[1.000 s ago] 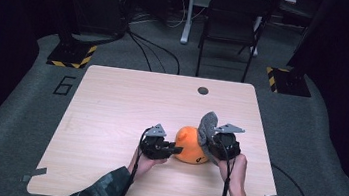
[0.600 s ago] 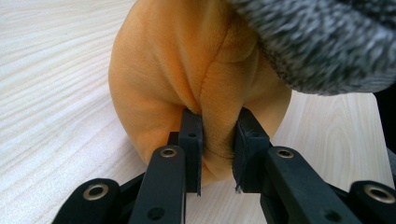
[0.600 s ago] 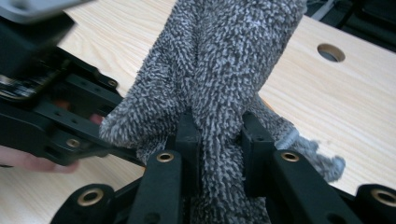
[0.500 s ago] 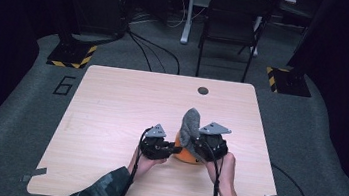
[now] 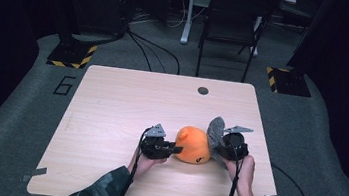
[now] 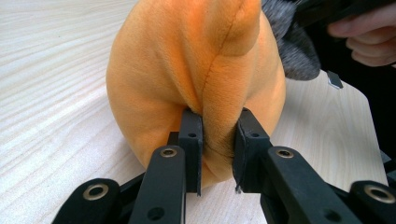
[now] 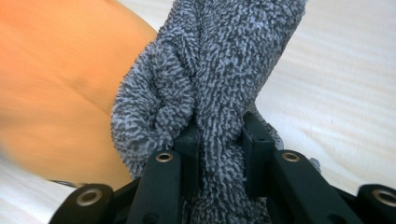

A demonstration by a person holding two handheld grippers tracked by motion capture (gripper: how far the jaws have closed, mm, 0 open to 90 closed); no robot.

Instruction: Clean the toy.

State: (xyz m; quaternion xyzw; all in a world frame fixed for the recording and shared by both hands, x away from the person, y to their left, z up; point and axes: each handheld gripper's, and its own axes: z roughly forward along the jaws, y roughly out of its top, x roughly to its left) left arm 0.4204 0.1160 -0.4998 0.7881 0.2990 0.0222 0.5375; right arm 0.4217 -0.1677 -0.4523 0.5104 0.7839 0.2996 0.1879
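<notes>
Now we pinch the orange plush toy (image 5: 193, 145) in our left gripper (image 5: 172, 149), its grey towel (image 5: 215, 132) clamped rightward by our right gripper (image 5: 218, 144).

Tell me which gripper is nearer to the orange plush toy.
Left. The left gripper is clamped on a fold of the orange plush toy; the right gripper sits just beside its other side, clamped on a grey cloth.
</notes>
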